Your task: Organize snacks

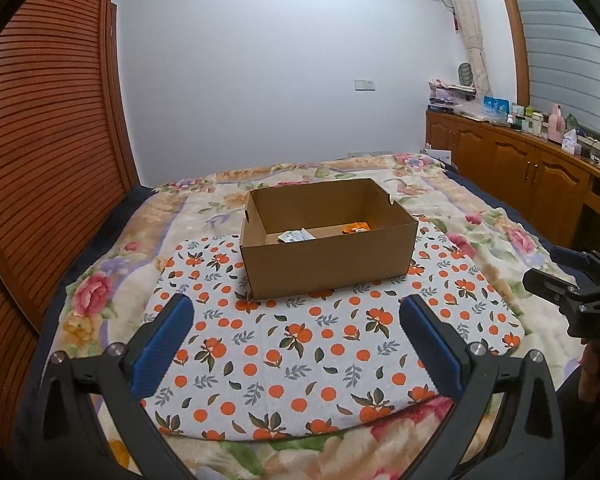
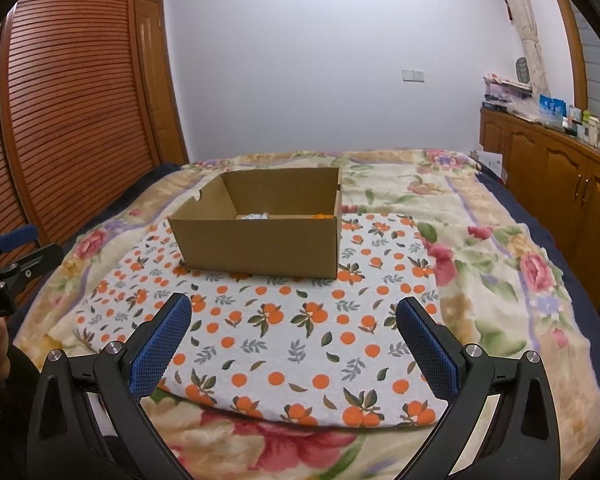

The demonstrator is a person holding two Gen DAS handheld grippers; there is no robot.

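Observation:
An open brown cardboard box (image 1: 332,268) stands on an orange-patterned mat (image 1: 300,352) on the bed. Inside it lie a white snack packet (image 1: 296,236) and an orange snack packet (image 1: 357,227). The box (image 2: 260,244) also shows in the right wrist view, with a white packet (image 2: 256,216) and an orange packet (image 2: 322,216) just visible over its rim. My left gripper (image 1: 298,312) is open and empty, hovering over the mat in front of the box. My right gripper (image 2: 294,312) is open and empty, also in front of the box. Each gripper shows at the edge of the other's view.
The mat (image 2: 300,340) lies on a floral blanket (image 2: 500,260) covering the bed. A slatted wooden wardrobe (image 1: 40,160) stands at the left. A wooden cabinet (image 1: 520,168) with several bottles and boxes runs along the right wall.

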